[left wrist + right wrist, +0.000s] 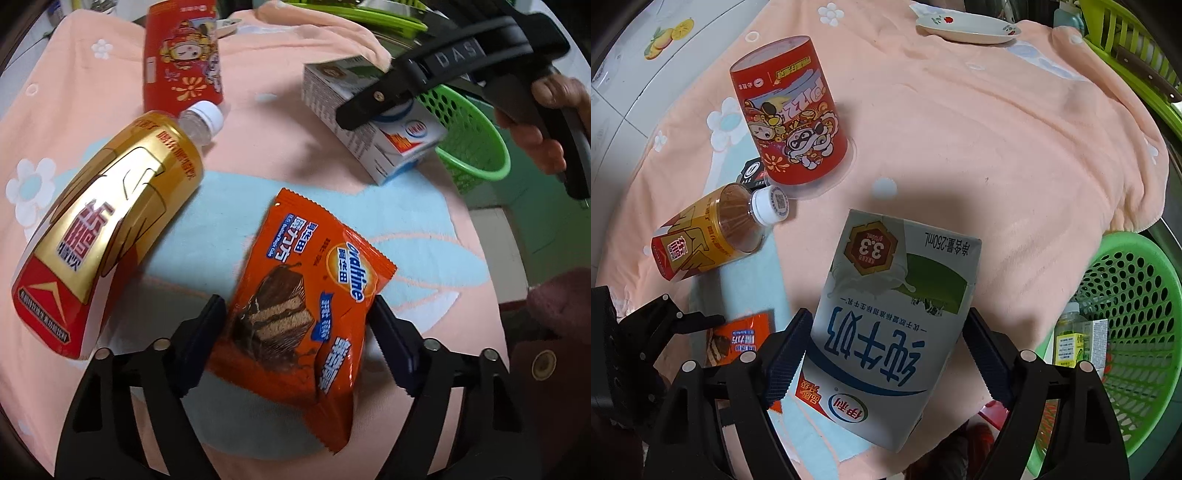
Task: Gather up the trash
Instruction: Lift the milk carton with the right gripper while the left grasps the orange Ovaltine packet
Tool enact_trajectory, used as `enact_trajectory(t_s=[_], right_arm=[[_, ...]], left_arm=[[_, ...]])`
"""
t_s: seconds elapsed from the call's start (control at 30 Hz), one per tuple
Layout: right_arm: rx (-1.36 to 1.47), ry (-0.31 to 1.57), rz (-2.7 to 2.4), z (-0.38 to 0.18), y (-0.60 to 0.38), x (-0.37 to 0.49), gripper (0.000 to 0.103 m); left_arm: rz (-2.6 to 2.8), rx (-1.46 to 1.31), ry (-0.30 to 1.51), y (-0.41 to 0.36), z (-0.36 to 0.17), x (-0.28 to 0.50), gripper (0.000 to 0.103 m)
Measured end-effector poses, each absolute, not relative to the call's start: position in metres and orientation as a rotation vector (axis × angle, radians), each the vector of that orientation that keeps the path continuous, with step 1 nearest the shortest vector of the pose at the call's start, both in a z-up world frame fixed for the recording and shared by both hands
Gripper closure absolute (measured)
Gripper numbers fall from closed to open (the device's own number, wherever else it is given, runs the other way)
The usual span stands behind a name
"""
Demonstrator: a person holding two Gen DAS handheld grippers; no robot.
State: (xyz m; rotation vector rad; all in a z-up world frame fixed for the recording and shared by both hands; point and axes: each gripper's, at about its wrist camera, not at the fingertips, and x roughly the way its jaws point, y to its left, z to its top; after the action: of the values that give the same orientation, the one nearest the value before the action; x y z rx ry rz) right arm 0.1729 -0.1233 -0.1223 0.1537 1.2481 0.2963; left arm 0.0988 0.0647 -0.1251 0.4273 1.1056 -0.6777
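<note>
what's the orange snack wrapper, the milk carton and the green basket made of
Orange snack wrapper: looks like thin glossy plastic film, going by its crinkles, sheen and serrated end seals.
Milk carton: probably coated paperboard; printed faces meet at sharp folded edges, smooth and slightly glossy.
Green basket: apparently moulded plastic, uniform colour with a regular hole pattern.

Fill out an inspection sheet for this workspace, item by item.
Surface: peach flowered towel covers the table.
Job's things: orange snack packet, milk carton, bottle lying down, red can upright, green basket at the edge holding items.
Clutter: saucer at the far edge.
Grippers: left gripper straddles the packet; right gripper straddles the carton; grip unclear on both.
Cables: nothing seen.
Surroundings: green rack, tiled wall.
</note>
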Motion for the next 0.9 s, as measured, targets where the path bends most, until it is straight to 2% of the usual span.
enact_trajectory(t_s=[0.37, 0.67, 0.9], right_arm=[[0.136, 1.223, 0.314, -0.123, -0.123, 0.169, 0.024], [0.136, 1.186, 0.349, -0.116, -0.130, 0.152, 0.025], [0.159, 1.148, 0.349, -0.107, -0.150, 0.139, 0.025]], left_arm=[[-0.604, 0.329, 1.098, 0.072, -0.112, 0.093, 0.052], [-0.555, 0.224, 1.067, 0.076, -0.107, 0.073, 0.060], [-0.532, 0.180, 1.032, 0.073, -0.098, 0.066, 0.060]])
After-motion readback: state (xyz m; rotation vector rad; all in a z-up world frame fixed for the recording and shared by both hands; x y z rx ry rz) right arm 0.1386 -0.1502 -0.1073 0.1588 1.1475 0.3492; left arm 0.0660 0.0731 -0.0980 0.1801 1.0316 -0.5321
